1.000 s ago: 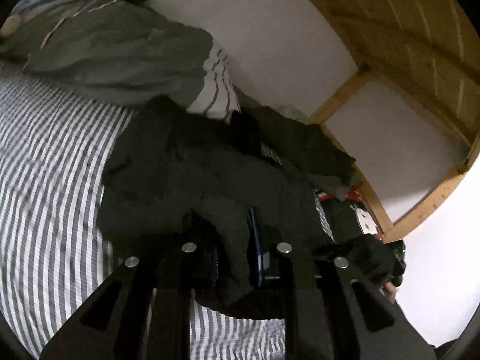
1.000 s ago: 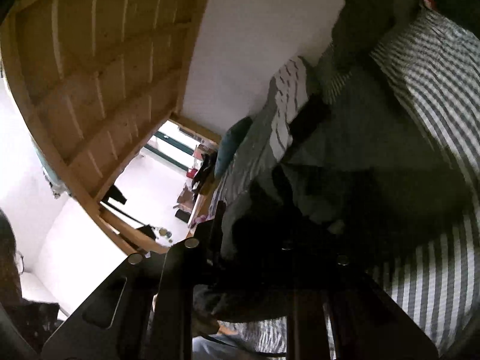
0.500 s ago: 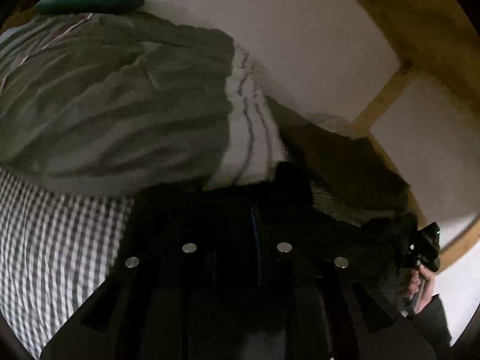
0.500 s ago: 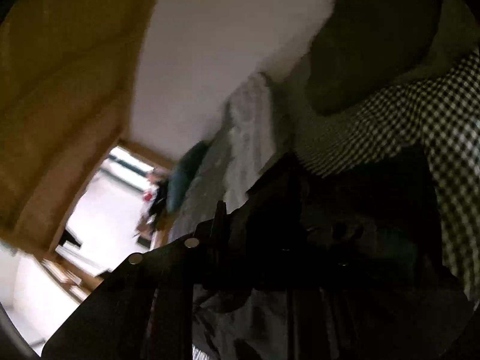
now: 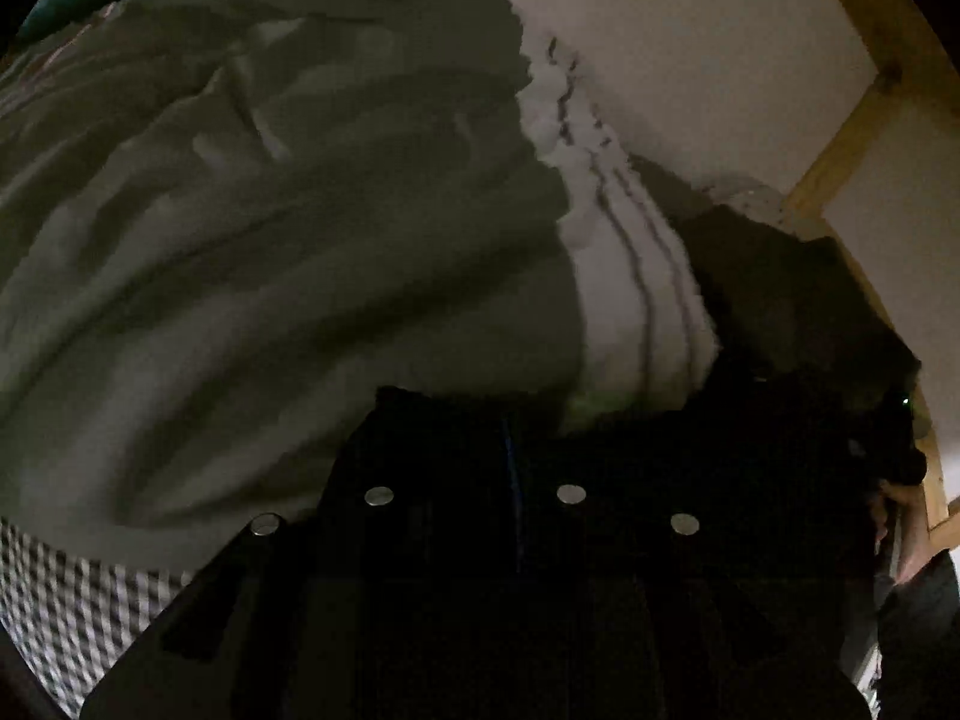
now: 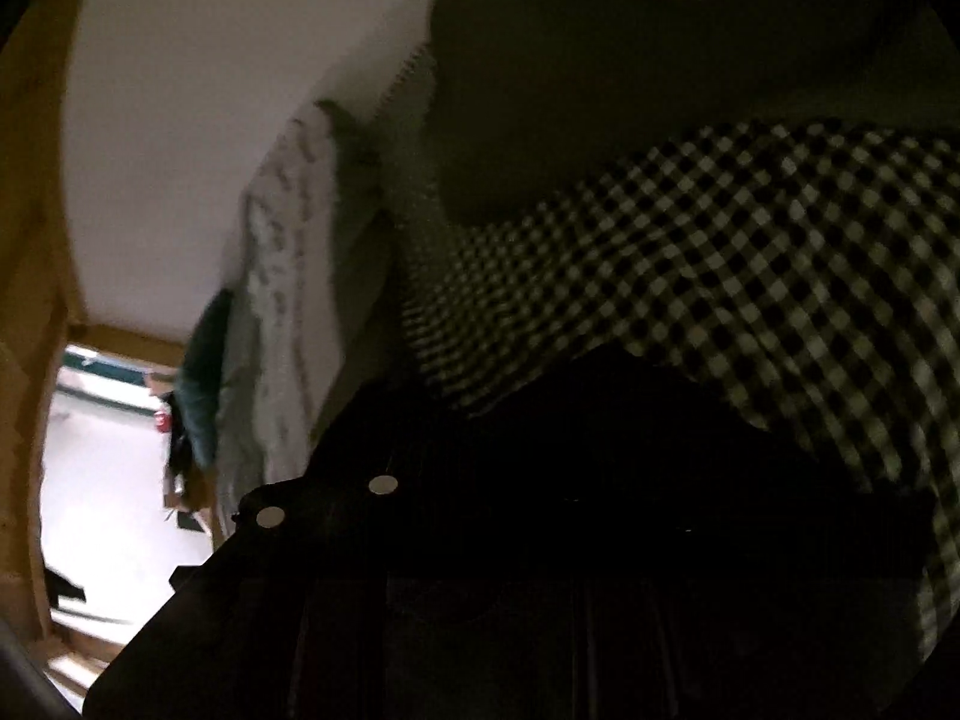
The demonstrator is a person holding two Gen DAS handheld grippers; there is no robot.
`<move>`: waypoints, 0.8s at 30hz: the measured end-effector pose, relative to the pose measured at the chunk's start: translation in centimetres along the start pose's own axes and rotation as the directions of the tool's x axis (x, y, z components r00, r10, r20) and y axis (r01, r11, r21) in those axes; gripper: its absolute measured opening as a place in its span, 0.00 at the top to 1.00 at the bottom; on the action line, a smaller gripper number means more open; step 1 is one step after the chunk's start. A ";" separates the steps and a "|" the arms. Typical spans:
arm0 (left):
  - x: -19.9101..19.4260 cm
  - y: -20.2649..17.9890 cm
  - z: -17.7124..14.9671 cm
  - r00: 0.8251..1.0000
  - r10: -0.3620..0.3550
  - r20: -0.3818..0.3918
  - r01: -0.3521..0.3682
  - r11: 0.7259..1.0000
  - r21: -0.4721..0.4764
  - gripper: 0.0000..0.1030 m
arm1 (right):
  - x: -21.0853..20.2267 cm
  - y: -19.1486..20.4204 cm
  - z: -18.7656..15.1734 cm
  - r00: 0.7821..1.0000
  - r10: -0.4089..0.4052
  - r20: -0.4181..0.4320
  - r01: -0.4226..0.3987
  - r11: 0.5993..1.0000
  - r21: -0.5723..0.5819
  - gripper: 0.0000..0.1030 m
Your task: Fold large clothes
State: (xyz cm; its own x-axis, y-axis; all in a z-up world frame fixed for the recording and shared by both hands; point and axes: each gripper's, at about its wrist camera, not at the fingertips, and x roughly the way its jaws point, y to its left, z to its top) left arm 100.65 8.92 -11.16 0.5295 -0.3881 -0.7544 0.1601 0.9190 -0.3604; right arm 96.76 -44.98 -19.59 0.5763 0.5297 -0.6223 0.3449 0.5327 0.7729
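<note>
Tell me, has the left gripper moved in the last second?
Yes. The left gripper, carrying the dark garment, has travelled toward the grey duvet at the wall, which now fills its view.

Grey duvet, checked sheet

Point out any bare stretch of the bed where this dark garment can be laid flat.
Bare checked sheet shows in the right wrist view, between the dark garment and the dark bedding above it. A smaller checked strip lies at the left wrist view's lower left, below the grey duvet. Crowded: the duvet, the striped pillow and the dark clothes by the wall.
</note>
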 end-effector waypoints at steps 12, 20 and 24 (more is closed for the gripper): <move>-2.1 -1.7 4.8 0.972 -0.146 -0.185 0.154 0.988 0.029 0.36 | -4.8 6.8 4.6 0.999 0.048 -0.018 -0.049 0.995 -0.082 0.03; -6.1 -4.7 6.2 0.993 -0.111 -0.037 0.114 0.987 0.114 0.05 | -9.8 17.3 -5.1 0.969 -0.210 0.130 0.243 0.725 -0.644 0.03; -9.2 -6.0 6.1 0.980 0.106 0.168 -0.141 0.966 0.218 0.05 | -4.5 16.2 -14.9 0.914 -0.401 0.057 0.295 0.563 -0.772 0.03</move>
State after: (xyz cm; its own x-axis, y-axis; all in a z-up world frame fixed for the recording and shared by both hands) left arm 99.91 7.40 1.32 0.6755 -0.2716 -0.6855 0.2615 0.9575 -0.1217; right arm 88.72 -28.93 -6.16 0.4304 0.2330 -0.8721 -0.2082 0.9657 0.1553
